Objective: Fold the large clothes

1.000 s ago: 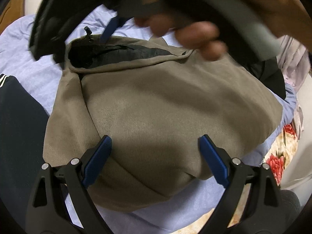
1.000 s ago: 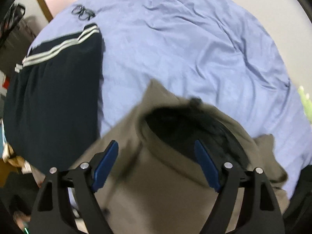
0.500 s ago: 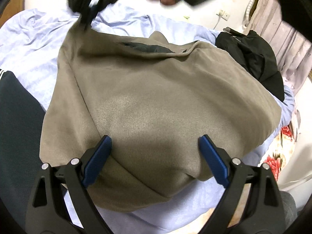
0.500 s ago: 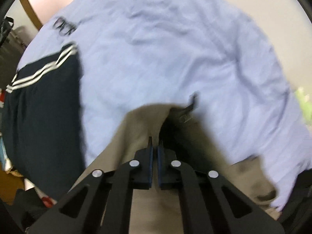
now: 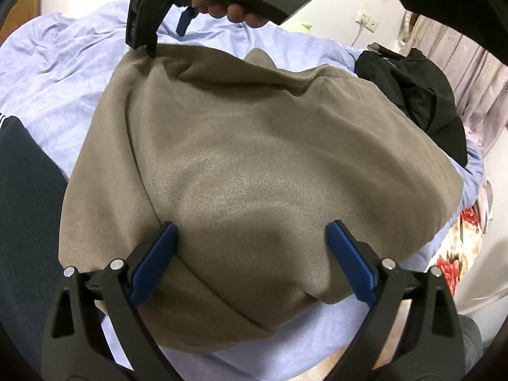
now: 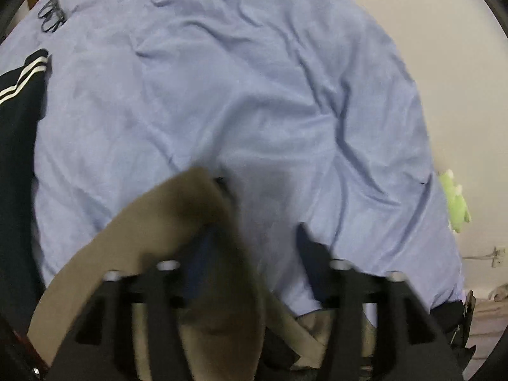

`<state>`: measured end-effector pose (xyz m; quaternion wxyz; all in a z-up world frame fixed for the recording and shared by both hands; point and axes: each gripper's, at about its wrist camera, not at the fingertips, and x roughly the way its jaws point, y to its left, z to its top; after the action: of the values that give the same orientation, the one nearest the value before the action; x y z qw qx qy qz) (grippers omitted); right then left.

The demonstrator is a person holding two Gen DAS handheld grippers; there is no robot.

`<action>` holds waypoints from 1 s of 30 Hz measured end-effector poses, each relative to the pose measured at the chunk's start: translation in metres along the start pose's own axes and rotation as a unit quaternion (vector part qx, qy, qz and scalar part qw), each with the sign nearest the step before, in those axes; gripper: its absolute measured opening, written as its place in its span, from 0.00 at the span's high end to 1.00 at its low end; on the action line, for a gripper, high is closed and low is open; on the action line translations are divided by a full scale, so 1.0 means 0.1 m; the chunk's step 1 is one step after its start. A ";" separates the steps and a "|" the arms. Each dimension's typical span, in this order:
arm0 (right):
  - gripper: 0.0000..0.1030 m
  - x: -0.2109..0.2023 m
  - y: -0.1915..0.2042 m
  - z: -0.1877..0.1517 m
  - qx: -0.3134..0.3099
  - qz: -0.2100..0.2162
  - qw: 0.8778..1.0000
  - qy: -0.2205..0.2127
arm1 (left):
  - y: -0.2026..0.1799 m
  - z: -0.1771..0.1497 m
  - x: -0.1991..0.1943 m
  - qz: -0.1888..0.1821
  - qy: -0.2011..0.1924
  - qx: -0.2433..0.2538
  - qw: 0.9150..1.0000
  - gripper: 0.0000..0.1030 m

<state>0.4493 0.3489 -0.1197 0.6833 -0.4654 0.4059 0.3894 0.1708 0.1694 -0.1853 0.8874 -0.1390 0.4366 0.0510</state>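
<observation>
Clutter rings the work area on the bed (image 5: 57, 73), which is covered by one wrinkled pale blue sheet (image 6: 254, 95). One khaki garment (image 5: 254, 165), folded into a broad pad, lies in the middle of the sheet and fills most of the left wrist view. To its left sits one dark navy garment (image 6: 16, 127) with white stripes, its edge just beside the khaki one. To the far right a single black garment (image 5: 412, 95) lies in a heap, touching the khaki cloth's far corner. One pair of glasses (image 6: 50, 19) rests on the sheet near the far left corner, well apart from the clothes. One small green object (image 6: 457, 203) sits at the bed's right edge; what it is cannot be told. A flowered cloth (image 5: 457, 254) shows below the bed's right side.

Two grippers are in view. The left gripper (image 5: 250, 260) hangs with its jaws wide apart over the near edge of the khaki garment, gripping nothing. The right gripper (image 5: 165, 31), held in a hand (image 5: 222, 0), stands at the garment's far left corner, one finger touching the cloth. Its jaws are opening; in the blurred right wrist view a fold of khaki cloth lies between them, not pinched.
</observation>
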 end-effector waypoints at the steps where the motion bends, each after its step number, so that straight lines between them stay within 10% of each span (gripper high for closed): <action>1: 0.42 -0.09 -0.04 -0.02 0.000 0.000 1.000 -0.007 | 0.00 0.00 0.00 0.000 -0.001 -0.001 1.000 0.10; 10: 0.27 -0.79 -0.20 -0.82 -0.077 -0.002 0.997 -0.018 | 0.00 0.07 0.02 0.002 -0.016 -0.030 0.999 0.09; 21: 0.27 -0.28 -0.11 -1.54 -0.101 -0.003 0.994 0.034 | -0.04 0.07 0.04 0.014 -0.017 -0.026 0.999 0.08; 23: 0.41 -0.17 -0.13 -1.53 -0.100 -0.002 0.994 0.044 | -0.04 0.07 0.05 0.014 -0.017 -0.026 0.999 0.08; 25: 0.95 -0.05 -0.24 -1.50 -0.073 0.005 0.995 0.068 | -0.05 0.07 0.05 0.015 -0.017 -0.027 0.999 0.08; 30: 0.97 -0.11 -0.59 -1.28 -0.032 -0.026 0.999 0.032 | -0.05 0.08 0.06 0.015 -0.017 -0.025 0.999 0.08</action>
<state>0.4747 0.2097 -0.1208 0.6647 -0.5098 0.4027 0.3689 0.1815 0.1667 -0.1848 0.8900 -0.1538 0.4222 0.0777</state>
